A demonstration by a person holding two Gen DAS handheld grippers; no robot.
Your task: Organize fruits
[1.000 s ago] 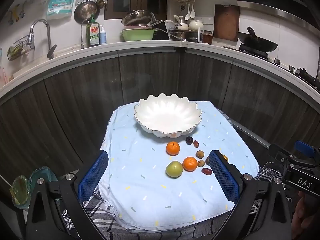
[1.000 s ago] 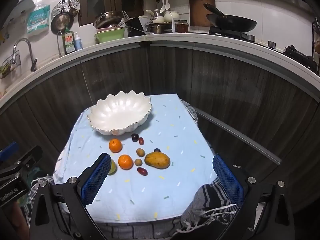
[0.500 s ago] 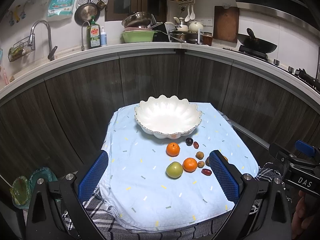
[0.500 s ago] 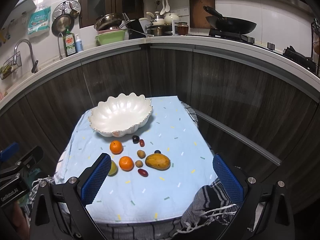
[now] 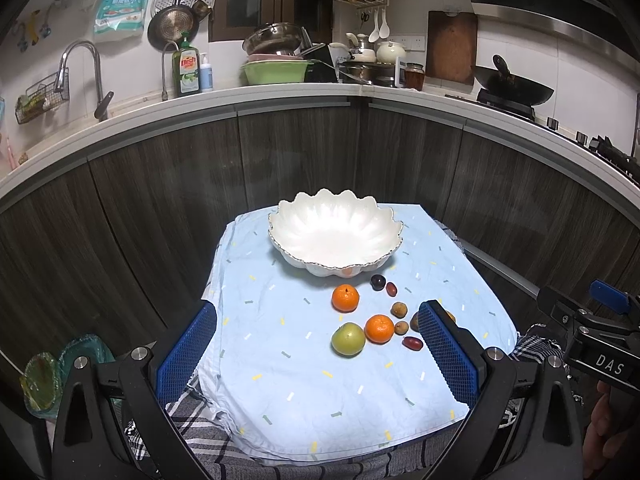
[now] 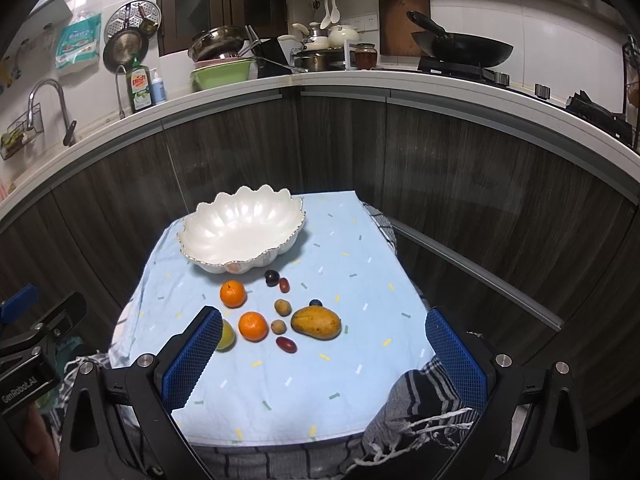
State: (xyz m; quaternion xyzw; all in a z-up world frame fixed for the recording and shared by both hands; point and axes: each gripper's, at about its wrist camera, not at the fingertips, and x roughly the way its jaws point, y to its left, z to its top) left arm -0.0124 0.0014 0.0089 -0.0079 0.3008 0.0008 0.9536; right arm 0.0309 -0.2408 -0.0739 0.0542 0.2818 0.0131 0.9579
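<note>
A white scalloped bowl (image 5: 335, 236) (image 6: 240, 232) stands empty at the far end of a small table under a light blue cloth (image 5: 288, 392) (image 6: 320, 380). In front of it lie two oranges (image 5: 345, 298) (image 5: 379, 328), a green apple (image 5: 348, 339), a mango (image 6: 316, 322), a dark plum (image 6: 272, 277) and several small brown and red fruits (image 6: 282, 306). My left gripper (image 5: 316, 354) hangs open over the near edge with nothing between its fingers. My right gripper (image 6: 324, 354) is also open and empty, held back from the fruits.
Dark cabinet fronts and a white counter (image 5: 280, 96) curve around behind the table. A striped towel (image 6: 420, 404) hangs under the cloth at the near edge. A green glass dish (image 5: 44, 376) sits low on the left.
Both views have crept slightly closer to the table and tilted a little. The fruits and the bowl have not moved, and both grippers stay open.
</note>
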